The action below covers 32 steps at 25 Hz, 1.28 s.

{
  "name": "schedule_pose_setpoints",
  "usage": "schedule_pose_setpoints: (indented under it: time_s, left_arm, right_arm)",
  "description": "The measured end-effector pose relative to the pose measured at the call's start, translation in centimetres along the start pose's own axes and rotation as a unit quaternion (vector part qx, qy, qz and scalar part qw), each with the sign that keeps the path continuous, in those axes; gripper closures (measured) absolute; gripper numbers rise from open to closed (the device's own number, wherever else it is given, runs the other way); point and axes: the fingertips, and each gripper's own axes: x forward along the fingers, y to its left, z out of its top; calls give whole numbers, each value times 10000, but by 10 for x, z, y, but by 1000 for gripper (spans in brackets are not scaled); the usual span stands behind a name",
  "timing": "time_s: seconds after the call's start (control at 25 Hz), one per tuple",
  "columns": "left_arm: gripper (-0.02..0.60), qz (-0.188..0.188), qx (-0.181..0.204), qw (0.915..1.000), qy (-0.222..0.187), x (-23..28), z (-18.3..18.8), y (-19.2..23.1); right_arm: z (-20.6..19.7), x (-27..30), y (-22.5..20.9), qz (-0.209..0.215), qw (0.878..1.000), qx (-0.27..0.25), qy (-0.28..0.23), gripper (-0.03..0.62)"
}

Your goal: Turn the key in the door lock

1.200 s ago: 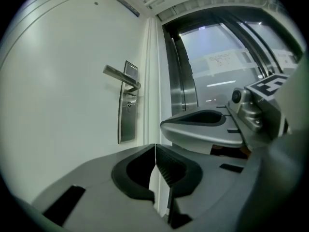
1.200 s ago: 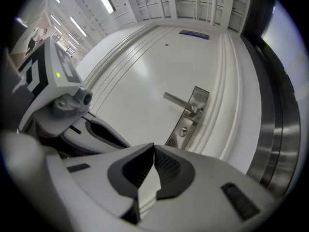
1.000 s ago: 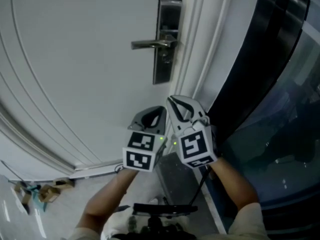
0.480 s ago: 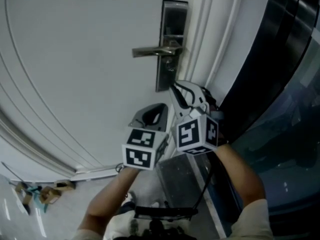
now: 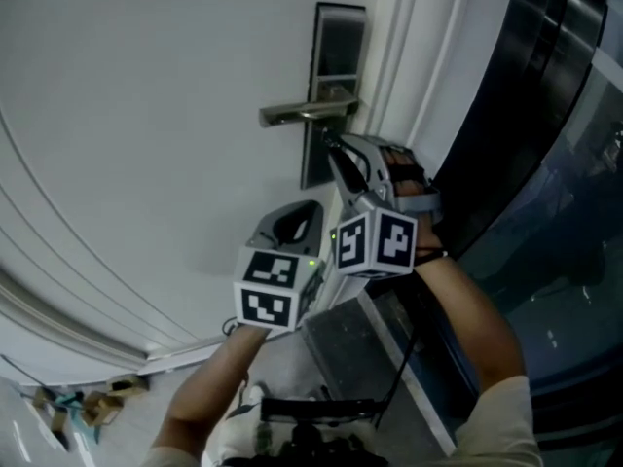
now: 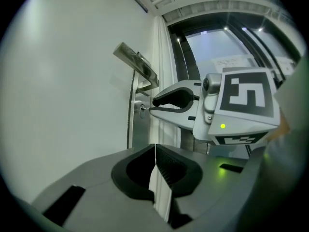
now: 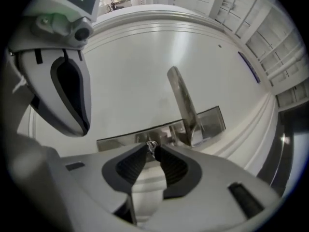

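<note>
White door [image 5: 146, 115] in the head view bears a steel lock plate [image 5: 336, 47]; the right gripper [image 5: 333, 152] reaches it under the handle [image 5: 297, 114], the left gripper [image 5: 304, 212] lower. Left gripper view: jaws together, empty. Right gripper view: jaws opening, key [image 7: 151, 146] between their tips at the plate.

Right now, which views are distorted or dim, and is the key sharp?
Head view: dim and grey, the door handle readable. Left gripper view: strong fisheye, black corners, bright window glare. Right gripper view: fisheye bends the door mouldings; the key is small and soft.
</note>
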Motion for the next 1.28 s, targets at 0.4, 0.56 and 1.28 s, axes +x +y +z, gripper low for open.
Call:
schedule_pose_setpoints:
  time_s: [0.4, 0.56, 1.28]
  left_arm:
    - [563, -274, -4, 9996, -40, 3, 3, 2]
    - [564, -261, -15, 9996, -53, 2, 4, 7]
    - [565, -274, -78, 9996, -40, -1, 0, 8]
  right_arm:
    - [-7, 22, 6, 10, 9961, -797, 378, 487]
    - [-7, 28, 7, -115, 9940, -1041, 306, 570]
    - [-8, 28, -6, 295, 9442, 3281, 35, 574]
